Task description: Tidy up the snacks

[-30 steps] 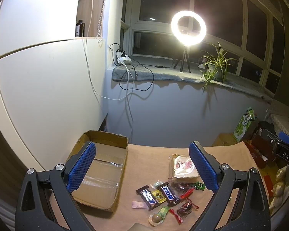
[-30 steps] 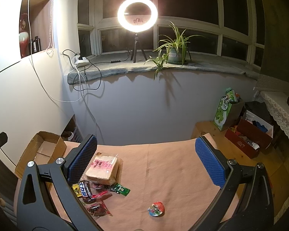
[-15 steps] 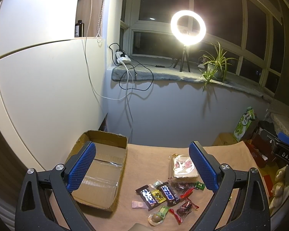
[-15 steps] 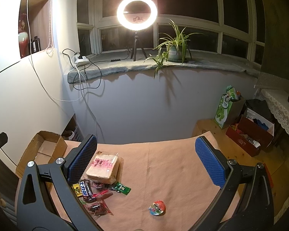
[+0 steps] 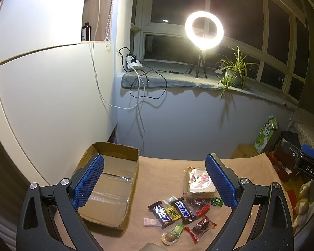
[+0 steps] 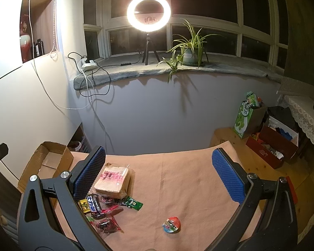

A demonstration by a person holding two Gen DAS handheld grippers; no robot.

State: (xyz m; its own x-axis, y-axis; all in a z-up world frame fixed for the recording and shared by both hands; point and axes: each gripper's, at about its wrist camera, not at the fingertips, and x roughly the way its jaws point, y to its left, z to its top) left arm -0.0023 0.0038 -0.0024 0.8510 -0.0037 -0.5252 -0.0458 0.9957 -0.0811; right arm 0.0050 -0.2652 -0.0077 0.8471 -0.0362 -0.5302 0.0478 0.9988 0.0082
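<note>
- Left wrist view: the left gripper (image 5: 155, 183) hangs above the table (image 5: 163, 173) with its jaws spread wide, holding nothing.
- A cardboard box (image 5: 113, 190) sits open at the table's left edge, partly behind the left blue finger (image 5: 88, 186).
- The snack pile (image 5: 182, 211) lies to the right of the box, with a wrapped bread pack (image 5: 198, 182) at its far end, partly hidden by the right finger.
- Right wrist view: the right gripper (image 6: 159, 174) is also wide open and empty.
- The snack pile (image 6: 106, 209) sits low on the left, partly covered by the left finger; a round candy (image 6: 171, 224) lies apart from it, between the fingers.
- A ring light (image 6: 148, 12) and a potted plant (image 6: 188, 50) stand on the windowsill.
</note>
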